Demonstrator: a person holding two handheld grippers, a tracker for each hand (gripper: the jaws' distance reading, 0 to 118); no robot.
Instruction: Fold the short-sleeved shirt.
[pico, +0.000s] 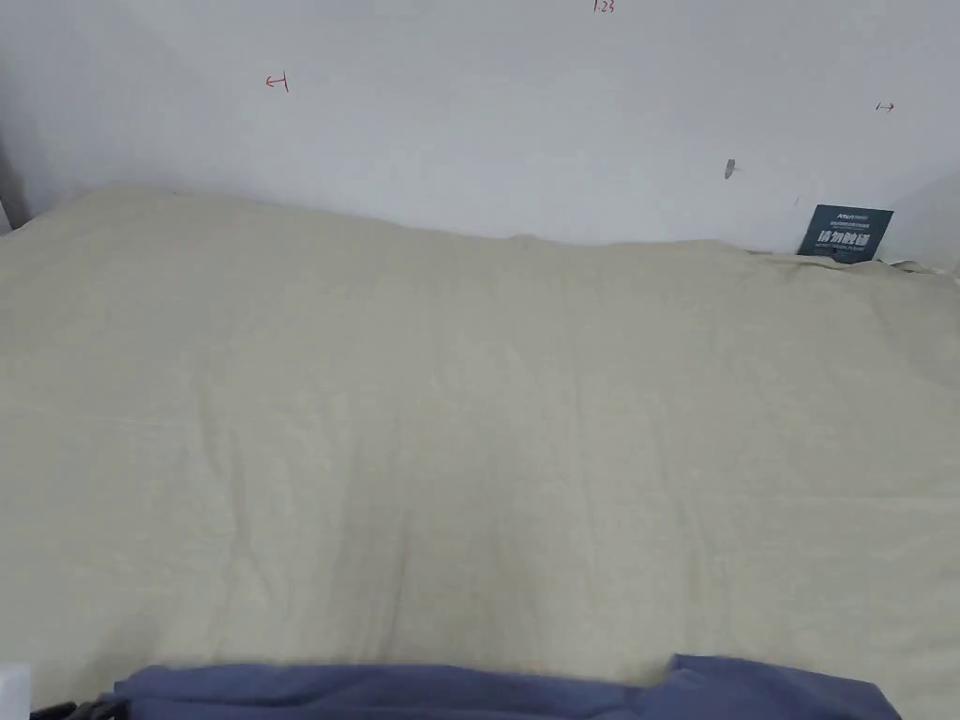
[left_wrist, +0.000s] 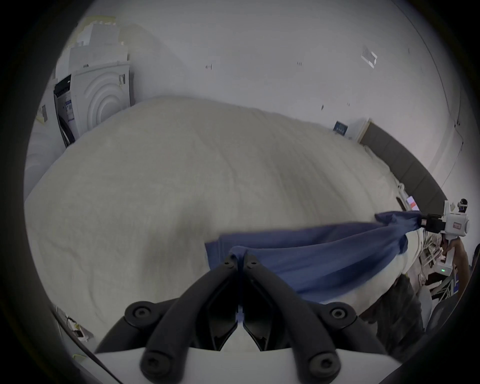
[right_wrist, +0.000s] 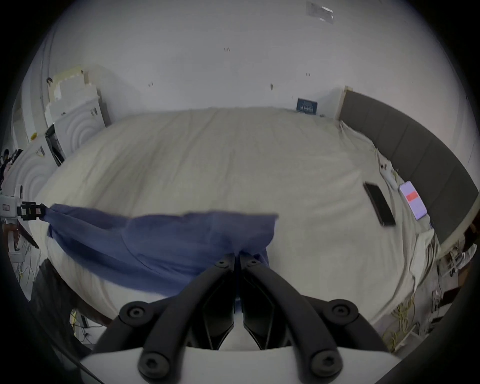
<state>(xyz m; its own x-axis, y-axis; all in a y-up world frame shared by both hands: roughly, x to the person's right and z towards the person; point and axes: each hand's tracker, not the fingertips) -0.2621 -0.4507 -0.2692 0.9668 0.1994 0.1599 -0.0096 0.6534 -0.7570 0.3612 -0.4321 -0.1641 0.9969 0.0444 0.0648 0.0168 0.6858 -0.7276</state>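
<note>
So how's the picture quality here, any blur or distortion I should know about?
Head view: sharp, evenly lit, no glare on the cream bedsheet. Left gripper view: fisheye bending with a dark vignette; the blue short-sleeved shirt is smeared by motion. Right gripper view: the same fisheye curve, shirt edges soft.

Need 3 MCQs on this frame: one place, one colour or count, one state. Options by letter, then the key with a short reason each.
1. Where do the two phones lie?
A. on the bed's right side, near the dark headboard
B. on the floor
C. on the shirt

2. What colour is the shirt?
A. red
B. blue
C. white

3. How are the two grippers?
A. both open
B. one open, one shut
C. both shut on the shirt

Key: 1 A, they lie on the sheet by the headboard. 2 B, the cloth is blue. 3 C, the left gripper and right gripper each pinch cloth, stretched between them.
</note>
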